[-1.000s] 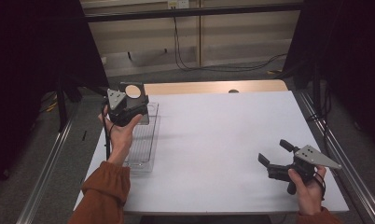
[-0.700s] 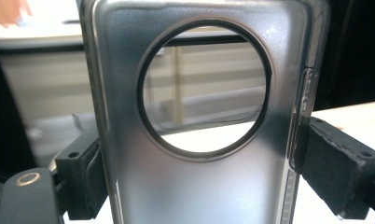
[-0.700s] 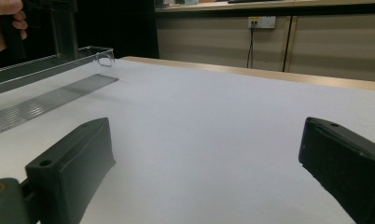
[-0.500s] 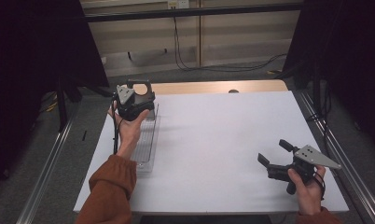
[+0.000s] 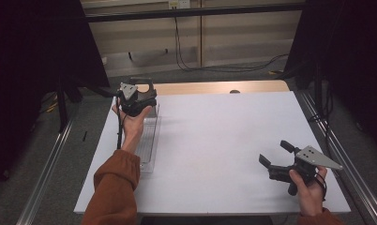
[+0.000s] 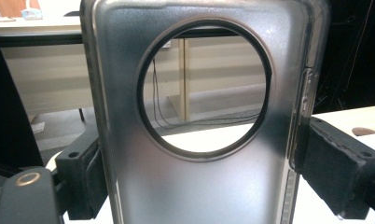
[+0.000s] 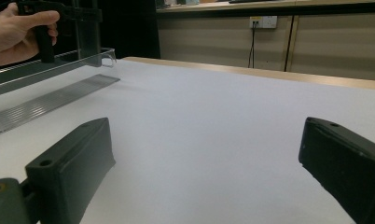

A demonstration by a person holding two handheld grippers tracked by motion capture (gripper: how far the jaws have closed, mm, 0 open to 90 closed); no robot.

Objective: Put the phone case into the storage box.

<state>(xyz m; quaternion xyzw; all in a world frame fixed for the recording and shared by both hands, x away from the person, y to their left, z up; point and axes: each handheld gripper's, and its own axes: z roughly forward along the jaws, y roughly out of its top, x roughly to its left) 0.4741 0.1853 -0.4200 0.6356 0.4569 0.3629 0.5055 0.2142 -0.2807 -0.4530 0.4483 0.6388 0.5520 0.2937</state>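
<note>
1. No brand, label or readable writing shows on any thing here; the clear phone case [image 6: 199, 116] is plain, with a large round cut-out near its top and side-button ridges along one edge.
2. At the left of the high view, the left hand [image 5: 132, 124], in an orange sleeve [image 5: 114, 187], is raised above the far left part of the white table [image 5: 214, 140], forearm reaching forward from the bottom edge.
3. The left gripper [image 5: 139, 96] sits in that hand with its grey three-cornered plate turned up and its cable hanging down beside the wrist.
4. In the left gripper view its two black jaws press against the case's two long edges, so the tool is clenched on the phone case, which stands upright between them.
5. Below that hand a clear plastic tray [image 5: 148, 140] lies lengthwise on the table's left side; the case is held above the tray's far end.
6. At the right, the right hand [image 5: 308, 190] rests low near the table's near right corner, well apart from the left.
7. The right gripper [image 5: 275, 157] points left across the table; its jaws stand wide apart with only bare tabletop between them, grasping nothing.
</note>
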